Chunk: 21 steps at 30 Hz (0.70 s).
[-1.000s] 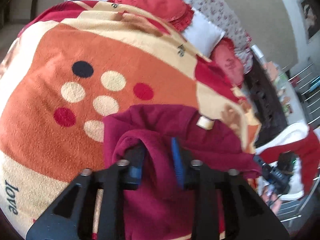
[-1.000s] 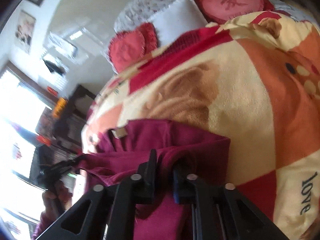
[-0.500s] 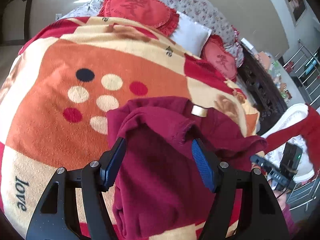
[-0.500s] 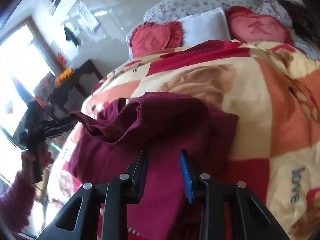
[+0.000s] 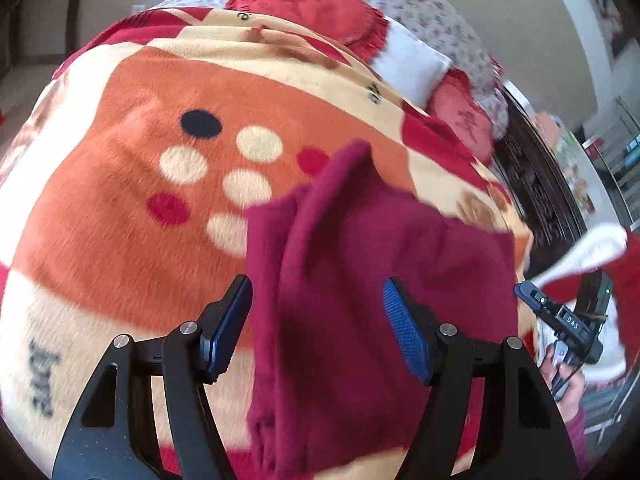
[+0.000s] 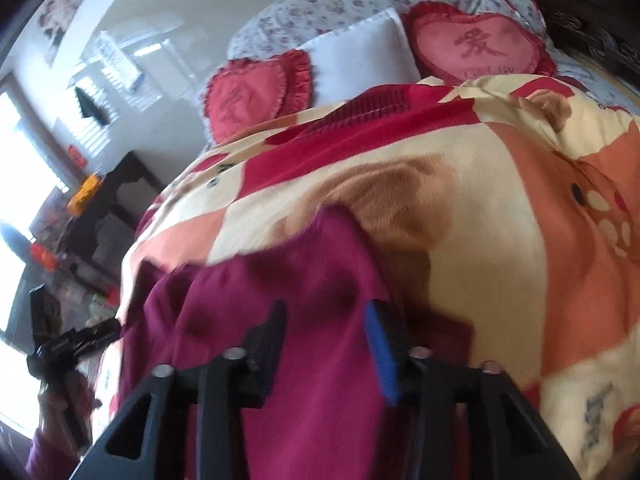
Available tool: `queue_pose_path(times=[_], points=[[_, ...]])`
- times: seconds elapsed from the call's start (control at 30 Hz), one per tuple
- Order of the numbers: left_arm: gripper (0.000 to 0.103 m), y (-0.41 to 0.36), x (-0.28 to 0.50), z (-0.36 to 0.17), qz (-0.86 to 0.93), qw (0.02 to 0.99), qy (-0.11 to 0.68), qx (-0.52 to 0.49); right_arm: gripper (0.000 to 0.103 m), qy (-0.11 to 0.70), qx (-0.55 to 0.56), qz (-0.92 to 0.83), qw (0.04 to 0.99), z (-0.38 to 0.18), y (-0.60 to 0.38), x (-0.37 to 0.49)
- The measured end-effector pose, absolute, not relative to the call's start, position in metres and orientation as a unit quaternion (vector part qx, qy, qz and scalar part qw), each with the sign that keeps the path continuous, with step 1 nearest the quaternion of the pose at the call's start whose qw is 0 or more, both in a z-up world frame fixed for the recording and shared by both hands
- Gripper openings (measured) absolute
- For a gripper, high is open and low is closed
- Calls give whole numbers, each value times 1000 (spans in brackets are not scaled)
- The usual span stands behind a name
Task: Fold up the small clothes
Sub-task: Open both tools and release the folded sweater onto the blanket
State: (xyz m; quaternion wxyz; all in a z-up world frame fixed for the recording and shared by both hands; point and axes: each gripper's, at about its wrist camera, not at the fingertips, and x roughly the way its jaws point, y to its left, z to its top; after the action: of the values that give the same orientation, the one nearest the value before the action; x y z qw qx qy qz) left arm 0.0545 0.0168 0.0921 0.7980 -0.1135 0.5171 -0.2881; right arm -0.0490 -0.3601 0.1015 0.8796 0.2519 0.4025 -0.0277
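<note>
- Bed w/ patterned blanket (image 5: 120,220), heart pillows (image 6: 476,48) at head.
- Maroon garment (image 5: 360,280) lies on blanket.
- Left gripper (image 5: 316,320) spread wide, holding nothing, over garment.
- Right gripper (image 6: 324,344) likewise released.

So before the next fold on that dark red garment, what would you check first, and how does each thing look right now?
1. Left gripper open and free of cloth: ok.
2. Right gripper open: ok, though cloth lies between its fingers.
3. Maroon garment resting on the blanket: ok.
4. Garment lying flat: not ok, one corner sticks up.
5. Edges lined up: cannot tell, picture blurred.
</note>
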Motion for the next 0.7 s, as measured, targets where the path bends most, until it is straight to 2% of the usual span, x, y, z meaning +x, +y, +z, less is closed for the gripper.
queue_pose_path(times=[0.27,0.6,0.67,0.7], points=[[68,38,-14,84,-331,774,534,-82,46,450,229,6,863,81,-332,-140],[66,32,-40,61,-370,751,543,-68,45,435,254,30,863,66,-317,-152],[49,30,-40,60,-370,752,543,-63,27,435,239,38,867,65,-308,-148],[32,28,-40,60,-366,755,542,-49,22,437,223,35,871,66,-302,-146]])
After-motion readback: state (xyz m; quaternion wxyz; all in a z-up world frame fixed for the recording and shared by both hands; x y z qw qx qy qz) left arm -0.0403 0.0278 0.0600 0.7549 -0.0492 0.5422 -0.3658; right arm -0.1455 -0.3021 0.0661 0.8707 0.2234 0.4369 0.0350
